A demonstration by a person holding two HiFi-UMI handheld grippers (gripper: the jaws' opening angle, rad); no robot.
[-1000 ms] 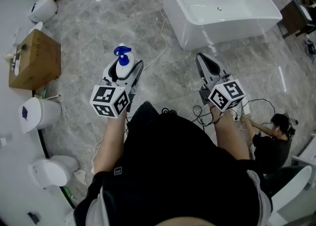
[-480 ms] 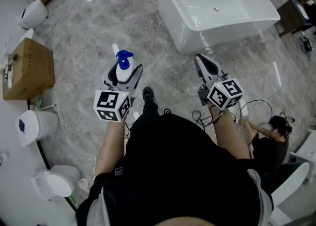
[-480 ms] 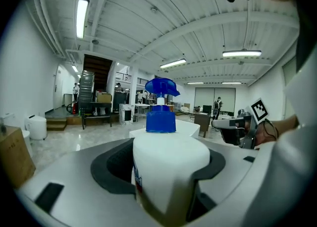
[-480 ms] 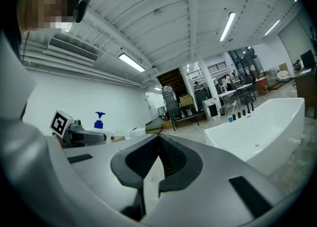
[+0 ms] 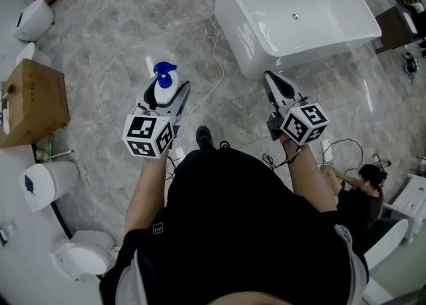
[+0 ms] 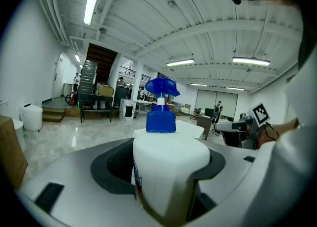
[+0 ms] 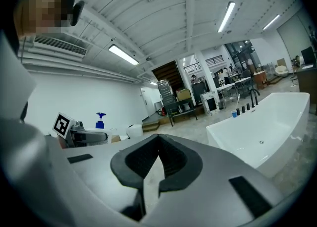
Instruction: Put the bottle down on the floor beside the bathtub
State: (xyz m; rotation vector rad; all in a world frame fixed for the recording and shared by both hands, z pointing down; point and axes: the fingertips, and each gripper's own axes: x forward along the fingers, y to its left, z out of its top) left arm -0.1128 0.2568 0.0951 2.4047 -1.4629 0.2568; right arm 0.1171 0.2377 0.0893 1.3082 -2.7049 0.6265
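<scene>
Left gripper clamped on the upright white pump bottle, carried well above the marble floor; right gripper has its jaws together, holding nothing. Let go up here (or set on the trailing white cable), the bottle would likely topple. Beyond, the bathtub holds nothing.

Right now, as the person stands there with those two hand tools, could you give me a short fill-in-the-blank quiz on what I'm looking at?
1. The left gripper is shut on a white plastic bottle with a ____ pump top.
2. The right gripper has its jaws together and holds ____.
3. The white rectangular bathtub on the grey stone floor is ____ of water.

Missing words: blue; nothing; empty.
</scene>
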